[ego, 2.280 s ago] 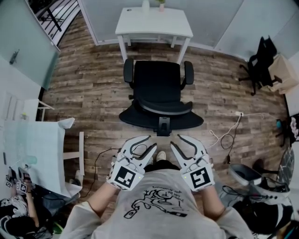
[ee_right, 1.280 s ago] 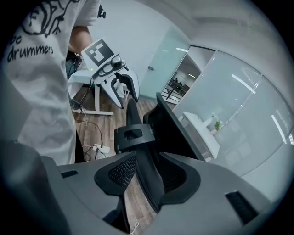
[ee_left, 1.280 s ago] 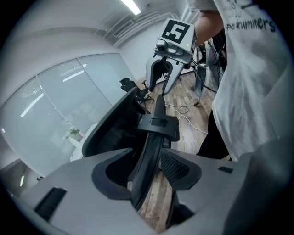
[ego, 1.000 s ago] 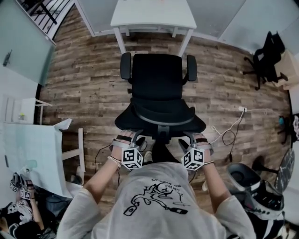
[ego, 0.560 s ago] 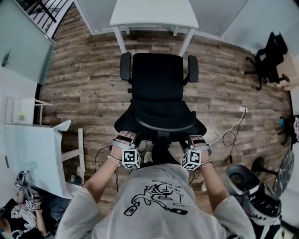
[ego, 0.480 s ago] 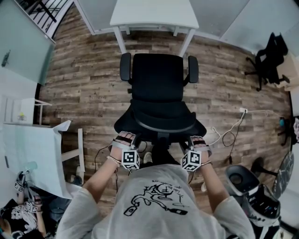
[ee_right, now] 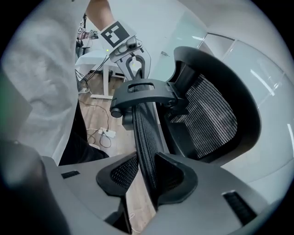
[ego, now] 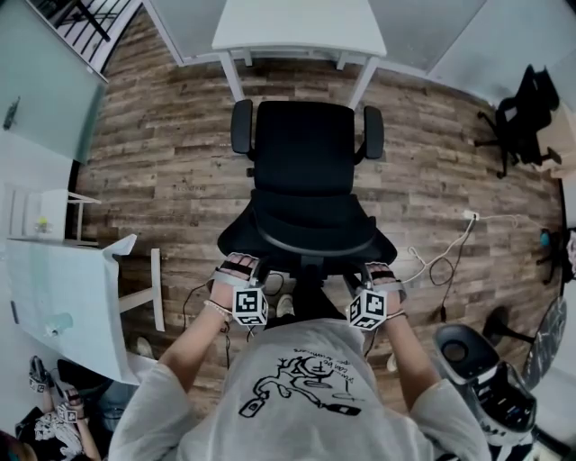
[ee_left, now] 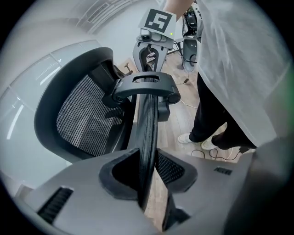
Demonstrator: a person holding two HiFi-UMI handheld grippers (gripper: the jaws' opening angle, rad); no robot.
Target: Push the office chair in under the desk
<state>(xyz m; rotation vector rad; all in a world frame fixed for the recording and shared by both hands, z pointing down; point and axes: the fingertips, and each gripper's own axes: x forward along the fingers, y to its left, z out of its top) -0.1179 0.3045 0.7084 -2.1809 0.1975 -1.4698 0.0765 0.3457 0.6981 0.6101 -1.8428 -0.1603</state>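
- Our left gripper [ee_left: 147, 176] is clenched on the left end of the headrest [ego: 306, 241]. Its jaws have just been closing, and the thin mesh edge sits pinched between the pads.
- Our right gripper [ee_right: 147, 178] grasps the right end of the headrest the same way, its jaws also just drawn in onto the mesh.
- The chair [ego: 304, 167] stands on the wood floor [ego: 162, 171], its back to us, facing the desk [ego: 297, 27] on the far side.
- Its seat is just near of the desk's edge, not yet under it.
- A cable [ego: 441, 259] lies on the floor to the right.
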